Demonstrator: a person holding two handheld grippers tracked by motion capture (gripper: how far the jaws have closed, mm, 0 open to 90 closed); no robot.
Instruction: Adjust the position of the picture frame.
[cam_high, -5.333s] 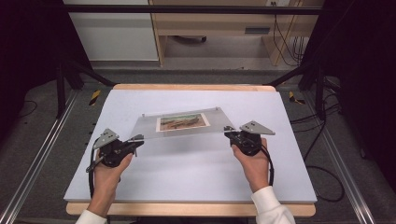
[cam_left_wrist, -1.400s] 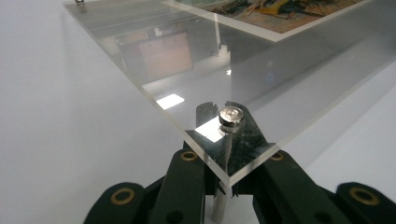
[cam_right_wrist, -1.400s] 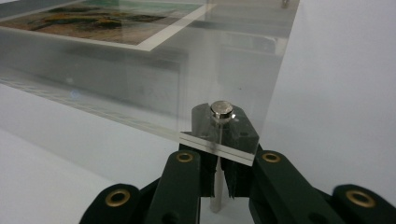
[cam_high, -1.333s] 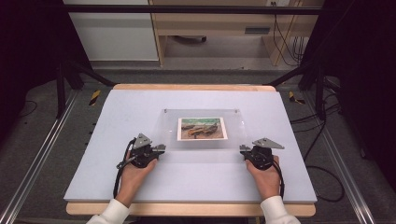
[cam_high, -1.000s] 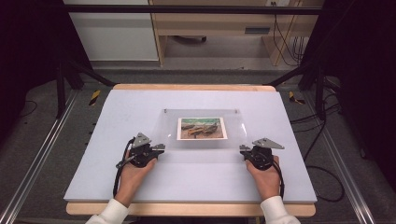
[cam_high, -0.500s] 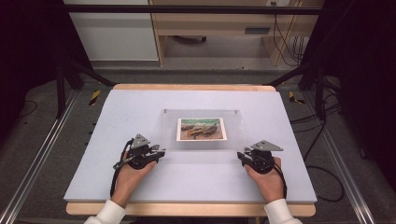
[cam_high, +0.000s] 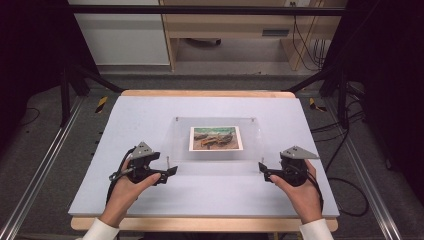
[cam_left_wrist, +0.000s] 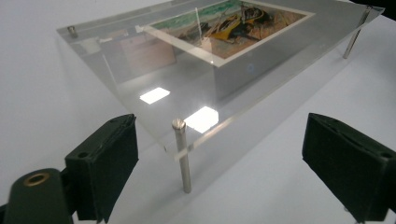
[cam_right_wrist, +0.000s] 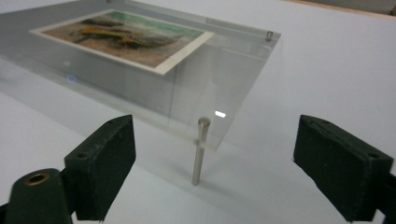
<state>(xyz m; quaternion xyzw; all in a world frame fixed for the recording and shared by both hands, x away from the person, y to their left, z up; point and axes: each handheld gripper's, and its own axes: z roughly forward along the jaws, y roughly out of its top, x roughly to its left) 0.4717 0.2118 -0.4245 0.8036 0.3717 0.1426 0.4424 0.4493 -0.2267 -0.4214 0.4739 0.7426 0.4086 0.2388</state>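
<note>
Pale lavender-grey board (cam_high: 150, 120) covers the wooden table across the middle of the high view, with a dark floor, metal rails and a wooden bench beyond it at the top of the frame. At the centre of the board stands a clear acrylic photo frame (cam_high: 216, 145), a flat transparent panel raised on short metal standoff posts at its corners, with a small landscape print (cam_high: 216, 138) lying flat in its middle. The left gripper (cam_high: 169, 173) sits at the lower left of the frame, held in the person's left hand (cam_high: 125, 192), its jaws spread wide on either side of the near left post (cam_left_wrist: 181, 156) and gripping nothing; in the left gripper view the post stands between the two black pads without touching either. The right gripper (cam_high: 262, 171), held in the right hand (cam_high: 300, 192) at the lower right, is likewise wide open, and in the right gripper view the near right post (cam_right_wrist: 200, 151) rises between its pads, free of both.
</note>
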